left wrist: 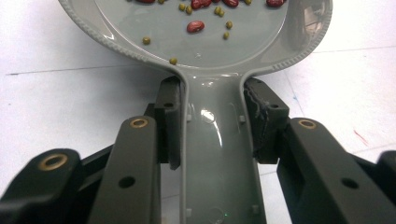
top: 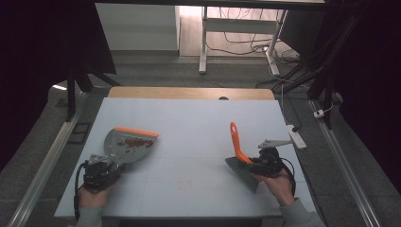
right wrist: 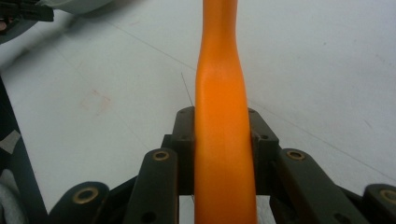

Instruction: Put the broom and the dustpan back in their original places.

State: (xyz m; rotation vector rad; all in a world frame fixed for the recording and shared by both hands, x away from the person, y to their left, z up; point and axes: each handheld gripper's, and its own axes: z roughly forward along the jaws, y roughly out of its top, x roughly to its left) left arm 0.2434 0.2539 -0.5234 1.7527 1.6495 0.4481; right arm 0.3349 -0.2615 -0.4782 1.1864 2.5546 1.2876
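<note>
A grey dustpan (top: 126,146) with an orange front lip lies on the left of the white table, with red and green beans (top: 135,142) scattered in it. My left gripper (top: 111,164) is shut on its handle. In the left gripper view the pads (left wrist: 169,122) press both sides of the dustpan (left wrist: 205,46) handle, with beans (left wrist: 195,26) ahead in the pan. On the right, my right gripper (top: 253,163) is shut on an orange-handled brush (top: 235,138); its grey bristles (top: 244,173) rest toward the table's near side. The right gripper (right wrist: 221,135) clamps the brush handle (right wrist: 219,70).
The white board (top: 189,118) covers the table, with a wooden strip (top: 189,92) along its far edge. A white power strip (top: 296,136) lies off the right edge. Desk legs and cables stand on the floor beyond. A faint reddish stain (right wrist: 97,101) marks the board.
</note>
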